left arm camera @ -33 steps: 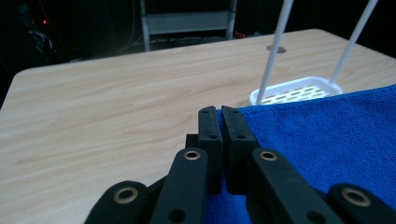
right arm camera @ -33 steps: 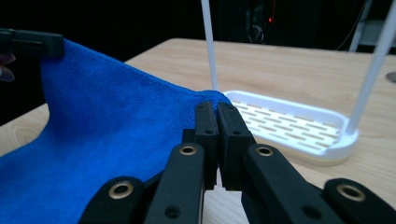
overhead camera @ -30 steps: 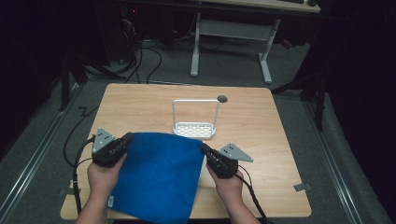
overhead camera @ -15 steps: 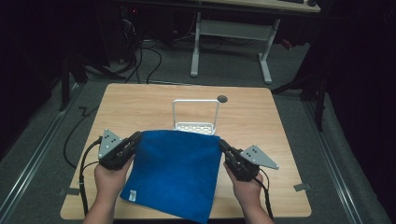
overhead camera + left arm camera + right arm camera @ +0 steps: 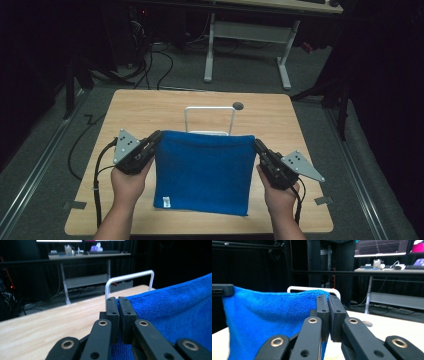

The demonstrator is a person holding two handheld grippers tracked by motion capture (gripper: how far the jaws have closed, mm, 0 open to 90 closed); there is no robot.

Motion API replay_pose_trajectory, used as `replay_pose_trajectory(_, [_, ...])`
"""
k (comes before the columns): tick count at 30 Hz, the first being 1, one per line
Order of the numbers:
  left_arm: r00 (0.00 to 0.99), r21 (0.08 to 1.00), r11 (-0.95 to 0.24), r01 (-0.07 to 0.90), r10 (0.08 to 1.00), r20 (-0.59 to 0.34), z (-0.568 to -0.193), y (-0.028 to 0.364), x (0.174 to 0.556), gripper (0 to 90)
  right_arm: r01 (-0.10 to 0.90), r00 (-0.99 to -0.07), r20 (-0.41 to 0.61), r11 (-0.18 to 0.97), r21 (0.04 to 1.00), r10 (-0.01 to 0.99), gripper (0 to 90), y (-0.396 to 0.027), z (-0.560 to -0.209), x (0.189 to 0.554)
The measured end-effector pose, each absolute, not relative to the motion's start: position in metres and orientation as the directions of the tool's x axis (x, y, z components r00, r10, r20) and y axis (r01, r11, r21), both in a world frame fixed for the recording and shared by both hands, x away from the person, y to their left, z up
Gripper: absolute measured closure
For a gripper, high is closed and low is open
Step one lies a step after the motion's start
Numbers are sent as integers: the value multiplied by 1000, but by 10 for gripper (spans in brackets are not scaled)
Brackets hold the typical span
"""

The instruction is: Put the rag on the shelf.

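A blue towel [image 5: 202, 172] hangs stretched between two hand-held claws above a wooden worktop [image 5: 150, 107]. The left claw [image 5: 156, 139] is clamped on its upper left corner, the right claw [image 5: 258, 146] on its upper right. A white wire rack [image 5: 210, 119] stands just behind.

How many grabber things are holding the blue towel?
2. The left gripper pinches the blue towel at its top left corner, and the right gripper pinches its top right corner, holding it up in front of the white rack.
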State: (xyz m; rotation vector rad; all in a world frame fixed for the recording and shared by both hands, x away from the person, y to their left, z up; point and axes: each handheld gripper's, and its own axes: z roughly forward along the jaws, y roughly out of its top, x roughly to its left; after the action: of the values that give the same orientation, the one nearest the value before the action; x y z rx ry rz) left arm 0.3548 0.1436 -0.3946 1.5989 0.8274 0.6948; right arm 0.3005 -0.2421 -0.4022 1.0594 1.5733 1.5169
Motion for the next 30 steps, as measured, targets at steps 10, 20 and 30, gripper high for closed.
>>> replay_pose_trajectory(10, [563,993,-82,83,826,21,-372,134,374,879,63,-393,28,-4,998,919,887,-248,-385,321])
replay_pose_trajectory(20, [535,997,-76,28,844,49,-347,128,392,879,25,-375,11,-2,1000,927,887,-251,-354,341])
replay_pose_trajectory(30, [506,993,-117,-19,855,111,-334,121,416,879,13,-356,11,-7,1000,934,887,-254,-333,367])
